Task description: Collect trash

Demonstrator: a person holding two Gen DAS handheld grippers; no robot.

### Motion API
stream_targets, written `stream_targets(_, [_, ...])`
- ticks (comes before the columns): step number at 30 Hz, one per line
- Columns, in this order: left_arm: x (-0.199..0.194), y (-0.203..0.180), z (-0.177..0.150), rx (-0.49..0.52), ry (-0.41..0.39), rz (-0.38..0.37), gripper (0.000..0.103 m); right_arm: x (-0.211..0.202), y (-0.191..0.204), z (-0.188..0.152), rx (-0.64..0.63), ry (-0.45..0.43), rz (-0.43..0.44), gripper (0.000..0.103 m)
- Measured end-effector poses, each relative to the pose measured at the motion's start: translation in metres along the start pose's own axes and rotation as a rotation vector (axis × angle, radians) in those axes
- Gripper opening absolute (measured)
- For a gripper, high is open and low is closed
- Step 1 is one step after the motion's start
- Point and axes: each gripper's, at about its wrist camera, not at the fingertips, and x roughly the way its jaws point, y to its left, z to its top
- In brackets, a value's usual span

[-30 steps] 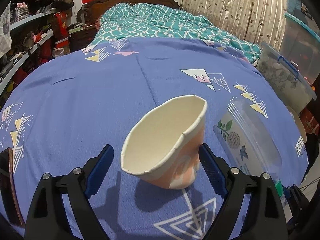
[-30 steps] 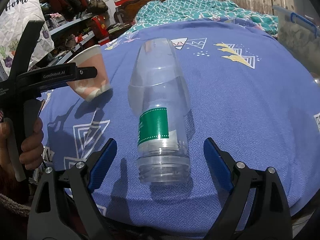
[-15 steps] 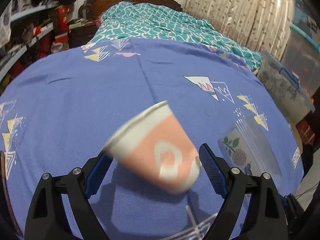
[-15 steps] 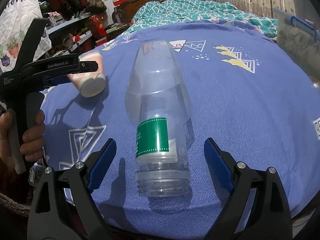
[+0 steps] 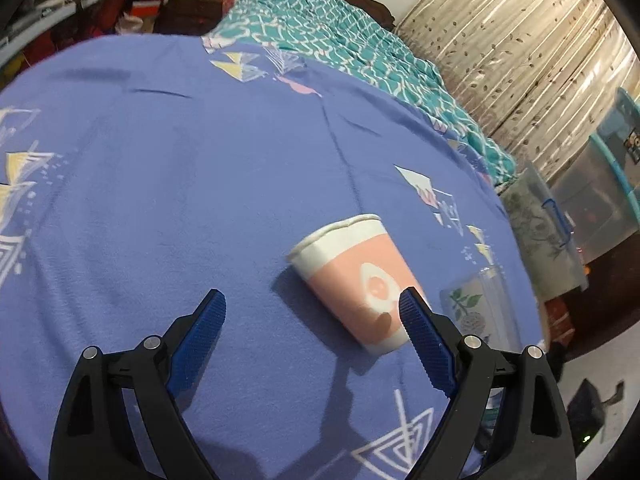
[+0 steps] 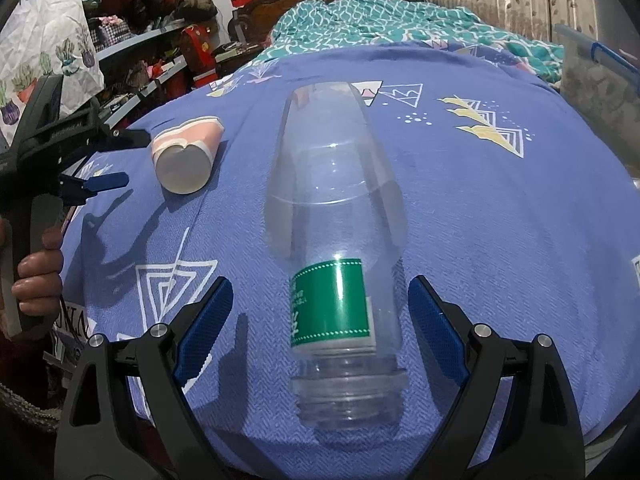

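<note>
Easily knocks cup [image 5: 354, 280] off bed [image 5: 160, 200] with left tongs [image 5: 312, 312] agape, empty; same for right tongs [image 6: 320, 300], bottle [image 6: 334, 264].

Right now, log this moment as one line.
left gripper: open, empty | paper cup: on its side on bed | right gripper: open, straddling plastic bottle | bottle: lying, ungripped

A paper cup [image 6: 186, 156], pink with a white rim and white base, lies on its side on the blue bed sheet, with its base toward the near side. To its right lies a clear plastic bottle [image 6: 334, 248] with a green label, its open neck at the near end.
</note>
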Motion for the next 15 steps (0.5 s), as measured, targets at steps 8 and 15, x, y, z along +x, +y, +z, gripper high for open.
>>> stream_targets(8, [0.036,-0.009,0.013,-0.074,0.086,-0.146,0.084,-0.004,0.001,-0.001,0.005,-0.01,-0.018,0.089])
stream_targets(15, [0.051,-0.032,0.015,-0.043,0.131,-0.211,0.028,-0.005,-0.009,0.001,0.04,-0.031,-0.025,0.042])
